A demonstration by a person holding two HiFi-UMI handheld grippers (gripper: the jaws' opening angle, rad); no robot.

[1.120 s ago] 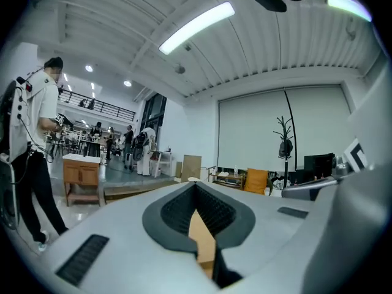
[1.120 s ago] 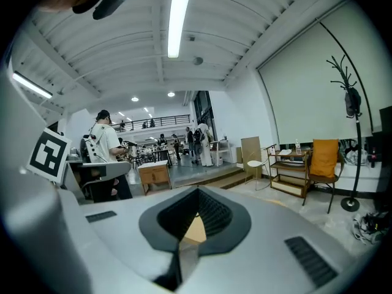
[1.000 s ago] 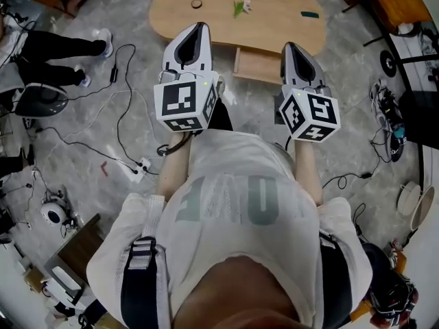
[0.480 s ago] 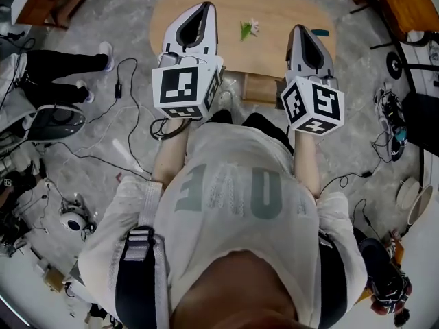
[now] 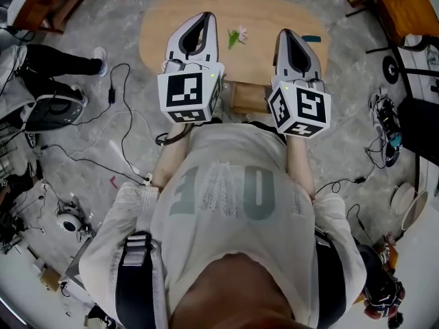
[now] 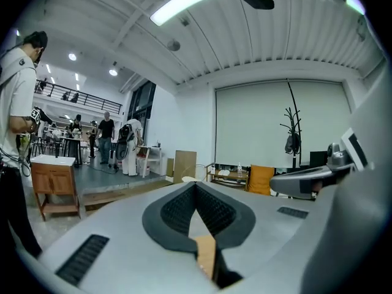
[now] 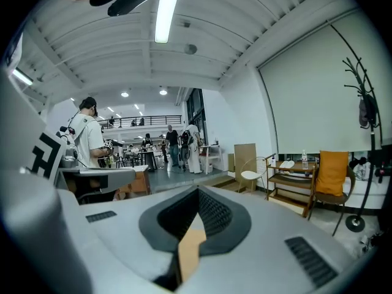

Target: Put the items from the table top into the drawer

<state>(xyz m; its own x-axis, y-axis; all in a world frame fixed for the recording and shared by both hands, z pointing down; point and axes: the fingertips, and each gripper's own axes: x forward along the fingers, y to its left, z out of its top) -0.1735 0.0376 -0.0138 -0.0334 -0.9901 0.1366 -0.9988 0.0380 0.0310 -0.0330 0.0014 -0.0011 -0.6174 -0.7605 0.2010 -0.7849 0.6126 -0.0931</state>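
1. The left gripper (image 5: 204,17) reaches out over the near side of the table (image 5: 164,12). Its marker cube (image 5: 188,96) sits close to the wearer's white shirt (image 5: 226,204).
2. In its own view the left gripper (image 6: 196,187) has its jaws together at the tips, with nothing between them.
3. The right gripper (image 5: 283,33) reaches over the table's near edge. It is beside the left one and apart from it.
4. In the right gripper view the right gripper (image 7: 197,192) has its jaws pressed together and holds nothing.
5. A flower (image 5: 236,37) lies on the table top between the two grippers and touches neither.
6. A teal item (image 5: 310,38) lies on the table just right of the right gripper. It is too small to tell what it is.
7. A wooden box (image 5: 247,96) shows under the table's near edge, between the two cubes. It looks like the drawer, and its inside cannot be seen.
8. Cables (image 5: 116,115) trail over the grey floor (image 5: 89,125) at the left, near another person's legs (image 5: 48,53).
9. The left gripper view looks level across a hall, where a coat stand (image 6: 293,127) stands before a pale wall.
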